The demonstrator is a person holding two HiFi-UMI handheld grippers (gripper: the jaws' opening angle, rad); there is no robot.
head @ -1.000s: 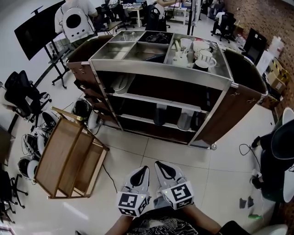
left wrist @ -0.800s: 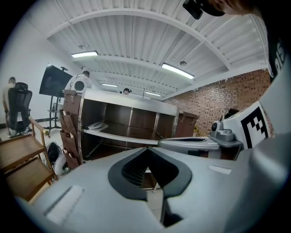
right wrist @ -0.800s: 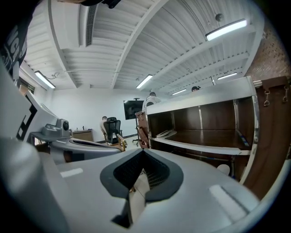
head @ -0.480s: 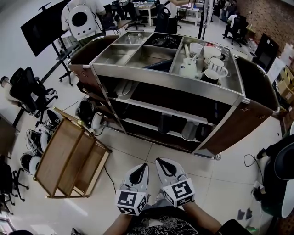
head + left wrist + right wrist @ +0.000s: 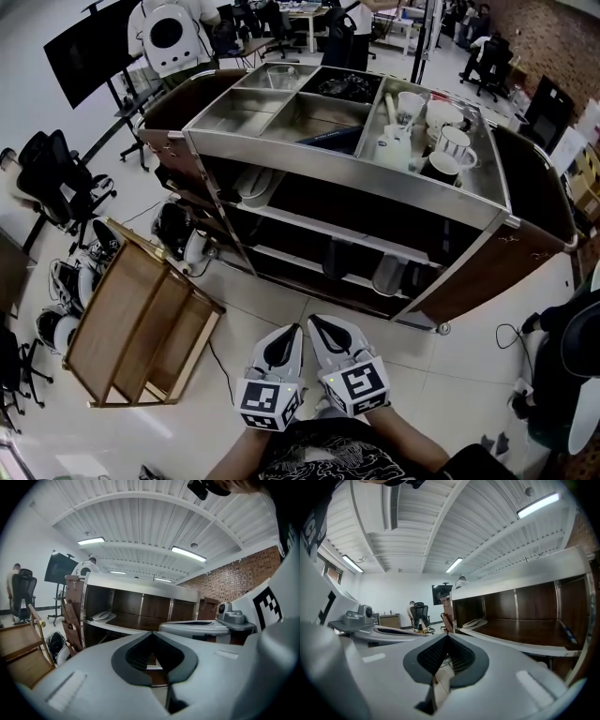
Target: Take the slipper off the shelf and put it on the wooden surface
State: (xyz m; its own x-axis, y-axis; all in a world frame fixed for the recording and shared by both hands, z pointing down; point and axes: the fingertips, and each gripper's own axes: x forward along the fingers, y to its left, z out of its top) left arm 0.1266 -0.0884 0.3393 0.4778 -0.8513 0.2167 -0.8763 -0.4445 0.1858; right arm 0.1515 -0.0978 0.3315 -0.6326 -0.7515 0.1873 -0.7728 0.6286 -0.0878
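None of the task is done, as far as the views show.

**Item:** slipper (image 5: 251,183). It is pale and lies flat on the upper shelf of the cart (image 5: 349,165), at that shelf's left end, just under the steel top. No hand-held gripper is near it.

**Destination:** wooden rack (image 5: 131,321). It is on the floor just off the cart's front left corner, tilted away from the cart's front edge. I take this to be the wooden surface meant.

**Left to do, by my reading:** everything. That means reaching to the cart's upper shelf, grasping the slipper, drawing it out, carrying it to the rack and setting it down.

**Left hand-held gripper** (image 5: 293,333): clenched, jaws together with nothing between them. It is held low and close to the person's body, well apart from the cart's front, with its tips aimed at the cart's lower shelves. In its own view the slipper sits above and to the left of the jaw tips, far off.

**Right hand-held gripper** (image 5: 317,325): clenched likewise and empty. It is just beside the left one, their tips nearly meeting, and equally far from the cart. Its own view looks along the cart's front, with the slipper at the far end of the upper shelf.

**Pose:** both forearms are drawn in toward the torso. The pair is parked side by side, facing the cart's middle.
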